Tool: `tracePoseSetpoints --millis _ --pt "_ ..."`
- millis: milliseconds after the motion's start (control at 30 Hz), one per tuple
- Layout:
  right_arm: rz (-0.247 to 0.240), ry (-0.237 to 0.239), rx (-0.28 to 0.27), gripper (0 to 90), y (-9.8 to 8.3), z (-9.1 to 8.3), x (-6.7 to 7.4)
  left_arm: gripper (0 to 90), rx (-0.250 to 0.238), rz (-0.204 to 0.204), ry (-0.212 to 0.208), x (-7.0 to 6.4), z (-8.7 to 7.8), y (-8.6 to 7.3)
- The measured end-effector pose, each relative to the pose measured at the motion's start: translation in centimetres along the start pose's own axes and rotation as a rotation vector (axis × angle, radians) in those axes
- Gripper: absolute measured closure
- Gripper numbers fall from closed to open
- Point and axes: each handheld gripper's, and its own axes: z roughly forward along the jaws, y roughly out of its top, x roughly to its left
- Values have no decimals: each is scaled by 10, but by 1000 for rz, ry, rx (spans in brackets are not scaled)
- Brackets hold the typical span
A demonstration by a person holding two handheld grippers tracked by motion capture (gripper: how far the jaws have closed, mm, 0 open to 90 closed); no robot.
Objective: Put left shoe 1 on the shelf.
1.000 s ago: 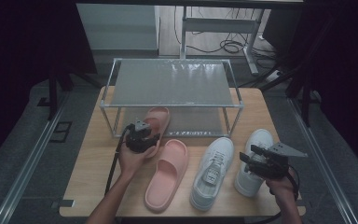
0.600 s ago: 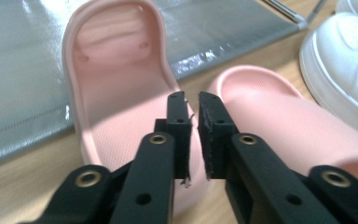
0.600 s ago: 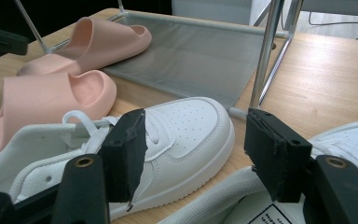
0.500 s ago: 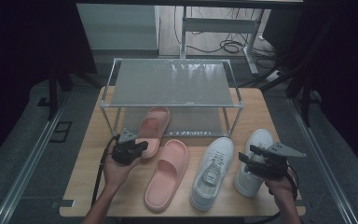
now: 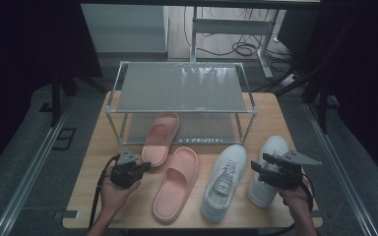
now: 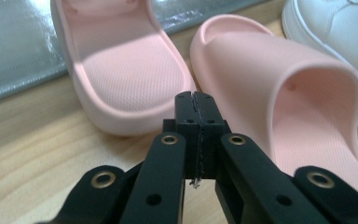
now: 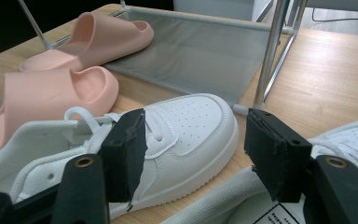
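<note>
High view puts the pink foam slide (image 5: 160,138) you just let go of half under the grey mesh shoe rack (image 5: 182,88), toe on the bottom shelf, heel still out on the wooden table (image 5: 93,196). Your left gripper (image 5: 142,167) has backed away toward you since a second ago and its jaws have just been closing; now pressed together, nothing between them. So one slide is placed, and its mate (image 5: 176,183) looks like the next pick. Your right gripper (image 5: 262,167) hangs over the right white leather sneaker (image 5: 268,169), fingers spread, gripping nothing; the left sneaker (image 5: 224,179) lies beside.
</note>
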Motion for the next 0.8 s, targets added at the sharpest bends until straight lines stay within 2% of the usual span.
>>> tracePoseSetpoints --millis 133,300,400,467,667,800 --pt "0 0 1 392 0 0 0 900 19 1 3 0 0 -6" --pt "1 1 6 392 -1 1 0 900 55 4 3 -1 9 -12" --pt "-1 2 6 393 -1 1 0 900 62 9 8 -1 14 -12" --pt "-3 1 4 392 -1 1 0 900 67 20 28 -1 20 -10" --pt "0 -1 7 392 -1 1 -1 900 70 23 33 0 28 -6" --pt "-1 0 11 392 -1 1 -1 900 74 40 43 0 35 -1"
